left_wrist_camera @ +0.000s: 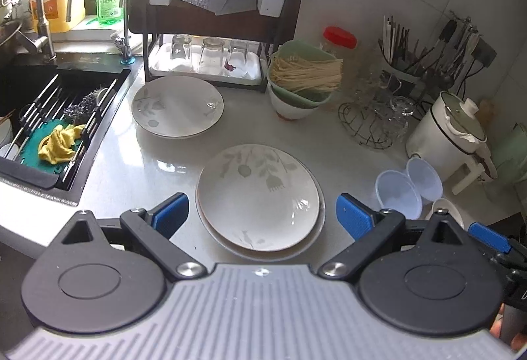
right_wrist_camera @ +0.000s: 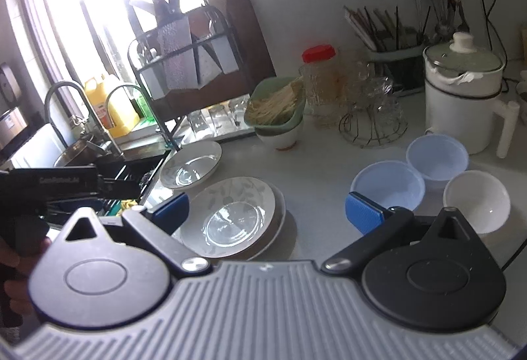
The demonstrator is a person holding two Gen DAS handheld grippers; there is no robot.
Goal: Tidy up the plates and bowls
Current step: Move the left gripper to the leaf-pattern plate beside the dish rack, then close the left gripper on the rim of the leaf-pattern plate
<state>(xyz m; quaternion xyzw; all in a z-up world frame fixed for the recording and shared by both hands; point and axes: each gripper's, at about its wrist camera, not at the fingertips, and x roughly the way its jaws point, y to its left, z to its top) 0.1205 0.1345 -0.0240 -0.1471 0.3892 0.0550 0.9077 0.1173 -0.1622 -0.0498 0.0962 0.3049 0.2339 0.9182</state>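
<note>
Left gripper (left_wrist_camera: 262, 215) hovers above the counter (left_wrist_camera: 158, 162), jaws wide, nothing between them. Stacked floral plates (left_wrist_camera: 258, 198) lie directly ahead between the fingertips; a single plate (left_wrist_camera: 178, 106) farther ahead-left. Right gripper (right_wrist_camera: 266, 211) also spread wide and empty, tilted down; two blue bowls (right_wrist_camera: 388, 185) and white bowl (right_wrist_camera: 476, 200) just beyond its right finger (right_wrist_camera: 364, 216).

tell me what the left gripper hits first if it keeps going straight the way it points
Most likely the stacked plates, which sit centred between the open left gripper's fingers. Depth is unclear, but nothing shows in between; the far plate lies beyond and to the left.
</note>
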